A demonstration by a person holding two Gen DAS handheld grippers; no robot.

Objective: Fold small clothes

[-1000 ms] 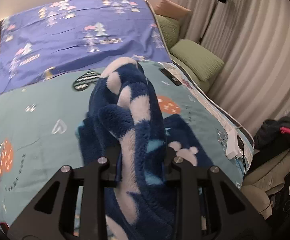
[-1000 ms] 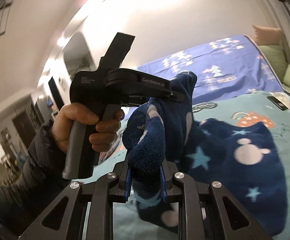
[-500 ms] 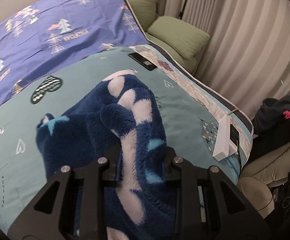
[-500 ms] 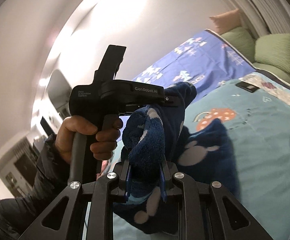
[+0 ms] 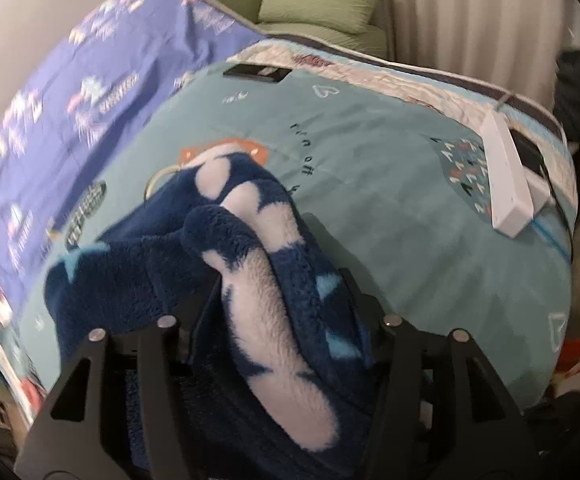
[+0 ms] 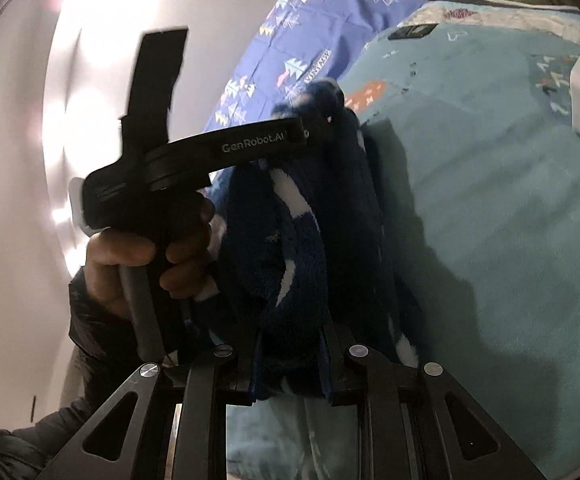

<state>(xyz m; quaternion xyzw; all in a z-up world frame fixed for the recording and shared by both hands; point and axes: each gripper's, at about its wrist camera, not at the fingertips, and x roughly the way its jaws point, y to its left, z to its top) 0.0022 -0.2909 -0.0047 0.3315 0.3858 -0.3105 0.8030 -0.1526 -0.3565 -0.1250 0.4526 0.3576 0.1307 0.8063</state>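
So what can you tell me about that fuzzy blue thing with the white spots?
The fleece garment is plush, dark blue with white blobs and pale blue stars. It is bunched up, hanging partly over the teal bedspread. The right gripper pinches one bunch. Another fold lies between the fingers of the left gripper, whose jaws have just been opening.

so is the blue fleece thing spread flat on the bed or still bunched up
Bunched up. The blue fleece garment rises in thick folds between the left gripper's fingers, which have just been opening, and the right gripper pinches a wad.
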